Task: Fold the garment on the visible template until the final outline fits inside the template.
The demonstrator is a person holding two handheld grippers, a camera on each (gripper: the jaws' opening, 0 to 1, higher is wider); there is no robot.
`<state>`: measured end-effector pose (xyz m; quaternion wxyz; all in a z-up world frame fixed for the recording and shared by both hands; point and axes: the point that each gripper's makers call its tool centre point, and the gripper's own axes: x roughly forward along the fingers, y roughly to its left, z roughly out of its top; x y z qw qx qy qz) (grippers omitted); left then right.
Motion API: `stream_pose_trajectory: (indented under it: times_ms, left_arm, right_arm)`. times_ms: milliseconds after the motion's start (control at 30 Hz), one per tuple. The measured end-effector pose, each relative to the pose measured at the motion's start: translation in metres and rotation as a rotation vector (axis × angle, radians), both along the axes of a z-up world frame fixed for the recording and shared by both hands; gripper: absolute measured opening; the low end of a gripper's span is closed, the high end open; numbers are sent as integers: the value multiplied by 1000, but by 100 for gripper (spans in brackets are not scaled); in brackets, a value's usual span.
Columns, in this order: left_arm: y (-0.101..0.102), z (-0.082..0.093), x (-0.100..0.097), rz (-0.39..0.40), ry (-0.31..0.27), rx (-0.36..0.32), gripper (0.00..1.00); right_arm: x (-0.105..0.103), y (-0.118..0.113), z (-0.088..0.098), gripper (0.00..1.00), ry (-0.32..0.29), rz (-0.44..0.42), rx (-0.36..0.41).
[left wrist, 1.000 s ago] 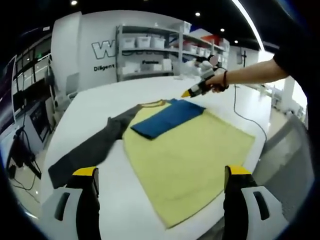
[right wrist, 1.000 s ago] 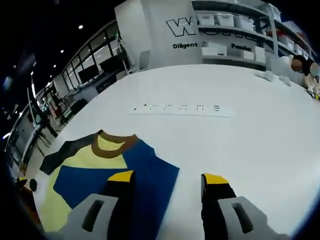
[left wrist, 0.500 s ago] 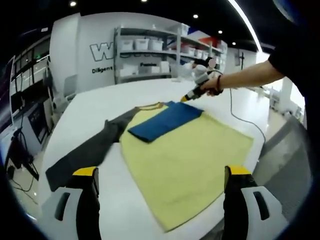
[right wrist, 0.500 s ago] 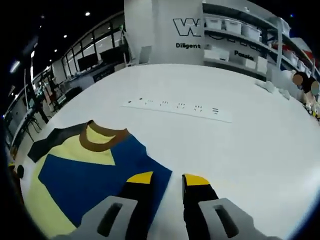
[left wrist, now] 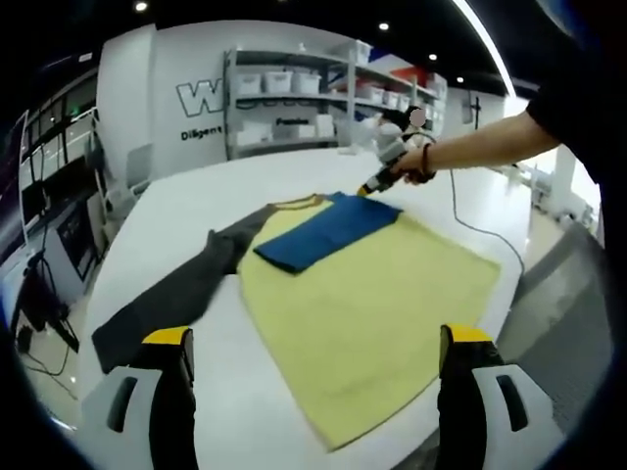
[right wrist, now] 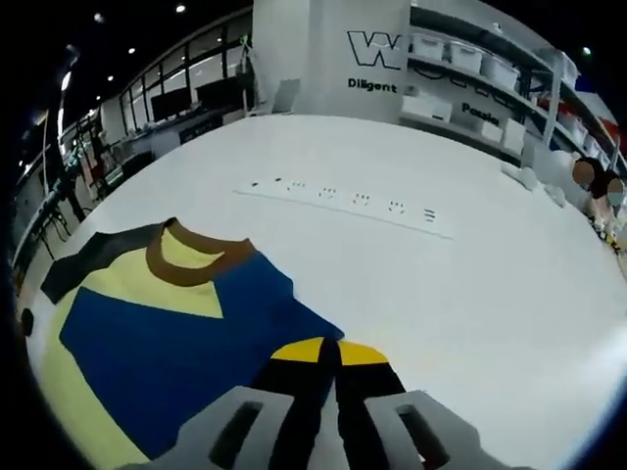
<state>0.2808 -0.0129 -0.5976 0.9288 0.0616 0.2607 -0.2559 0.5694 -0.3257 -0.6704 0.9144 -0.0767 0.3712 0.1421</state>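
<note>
A yellow shirt (left wrist: 382,294) lies flat on the white table (left wrist: 196,196). Its blue sleeve (left wrist: 328,230) is folded across the chest, and its dark grey sleeve (left wrist: 176,294) stretches out to the left. My left gripper (left wrist: 313,343) hangs open over the shirt's near hem, holding nothing. At the far corner of the blue sleeve, by the brown collar (right wrist: 196,259), the right gripper (left wrist: 367,186) is held by a person's arm (left wrist: 480,147). In the right gripper view, that gripper (right wrist: 328,351) has its jaws pressed together on the edge of the blue sleeve (right wrist: 167,343).
A white power strip (right wrist: 343,201) lies on the table beyond the shirt. A cable (left wrist: 470,220) trails from the right gripper across the table. Shelves with white bins (left wrist: 294,98) stand behind the table. The table edge runs close under my left gripper.
The right gripper's jaws have gone from wide apart to shut at the blue sleeve's corner. The left gripper has barely moved.
</note>
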Motion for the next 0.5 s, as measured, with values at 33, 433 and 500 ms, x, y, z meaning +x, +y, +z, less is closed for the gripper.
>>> stream_pose_trajectory:
  times_ms: [33, 433, 500]
  left_arm:
    - [0, 0, 0, 1, 0, 2, 99]
    - [6, 1, -1, 20, -8, 9, 99]
    - [7, 1, -1, 22, -8, 10, 99]
  right_arm:
    - [0, -3, 0, 0, 0, -5, -6]
    - [-3, -18, 3, 0, 5, -70, -14]
    - [-3, -19, 3, 0, 6, -70, -19]
